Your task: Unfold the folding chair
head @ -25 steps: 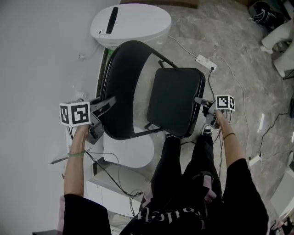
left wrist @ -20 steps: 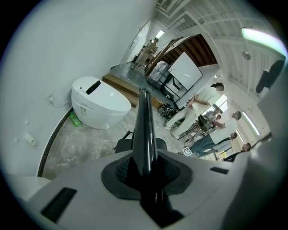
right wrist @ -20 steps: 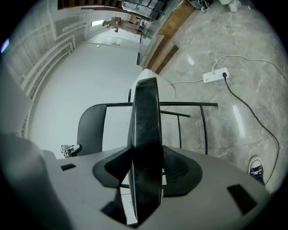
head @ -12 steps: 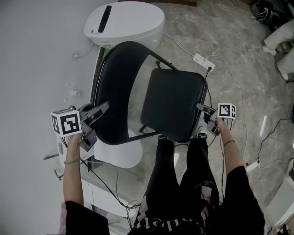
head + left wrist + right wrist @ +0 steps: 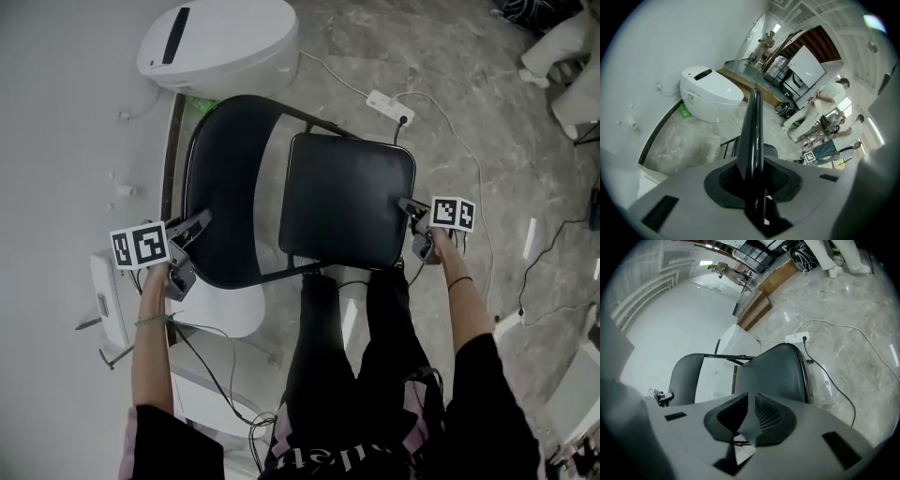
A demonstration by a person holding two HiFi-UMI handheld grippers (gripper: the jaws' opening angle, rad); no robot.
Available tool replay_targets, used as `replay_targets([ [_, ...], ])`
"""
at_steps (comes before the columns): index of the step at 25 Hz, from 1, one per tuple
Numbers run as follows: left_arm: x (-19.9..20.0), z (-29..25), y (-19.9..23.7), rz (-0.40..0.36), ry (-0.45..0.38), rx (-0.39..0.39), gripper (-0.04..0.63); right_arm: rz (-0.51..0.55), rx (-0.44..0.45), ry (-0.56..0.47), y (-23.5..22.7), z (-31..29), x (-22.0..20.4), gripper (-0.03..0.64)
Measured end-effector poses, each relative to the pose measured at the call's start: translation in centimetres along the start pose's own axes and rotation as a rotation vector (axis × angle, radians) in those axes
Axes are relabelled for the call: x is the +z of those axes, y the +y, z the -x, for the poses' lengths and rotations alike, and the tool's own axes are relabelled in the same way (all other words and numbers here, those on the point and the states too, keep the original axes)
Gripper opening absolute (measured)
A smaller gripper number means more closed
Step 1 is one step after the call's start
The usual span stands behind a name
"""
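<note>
Gleaming black folding chair (image 5: 323, 246): rounded-square seat (image 5: 349, 192), curved backrest (image 5: 225, 183).

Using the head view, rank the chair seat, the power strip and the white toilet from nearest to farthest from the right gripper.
From the right gripper, jaws closing with nothing between them:
1. Chair seat: its right edge lies at the gripper's tips.
2. Power strip: on the floor beyond the seat's far right corner.
3. White toilet: farthest, at the view's top left.
</note>
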State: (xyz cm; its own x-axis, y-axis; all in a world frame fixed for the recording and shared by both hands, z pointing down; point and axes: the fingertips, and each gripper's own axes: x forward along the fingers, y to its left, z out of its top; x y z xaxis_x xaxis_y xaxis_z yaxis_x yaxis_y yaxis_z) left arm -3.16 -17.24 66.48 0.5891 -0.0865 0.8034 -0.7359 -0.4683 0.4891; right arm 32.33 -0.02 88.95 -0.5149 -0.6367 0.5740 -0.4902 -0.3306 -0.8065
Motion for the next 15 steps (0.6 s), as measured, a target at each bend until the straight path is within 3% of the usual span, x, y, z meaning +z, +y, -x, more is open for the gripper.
replay_targets([
  [4,0.1,-0.1,0.0,-0.001,0.000,-0.011,0.086,0.037,-0.034,0.028,-0.9,0.8,-1.1,0.057],
  [10,0.1,-0.3,0.1,-0.024,-0.003,0.020,0.089,-0.006,-0.028,-0.039,-1.0,1.2,-0.6,0.057],
  [15,-0.4,-0.7,0.4,-0.061,0.013,0.072,0.095,0.088,0.020,-0.090,1.9,1.0,-0.5,0.057],
])
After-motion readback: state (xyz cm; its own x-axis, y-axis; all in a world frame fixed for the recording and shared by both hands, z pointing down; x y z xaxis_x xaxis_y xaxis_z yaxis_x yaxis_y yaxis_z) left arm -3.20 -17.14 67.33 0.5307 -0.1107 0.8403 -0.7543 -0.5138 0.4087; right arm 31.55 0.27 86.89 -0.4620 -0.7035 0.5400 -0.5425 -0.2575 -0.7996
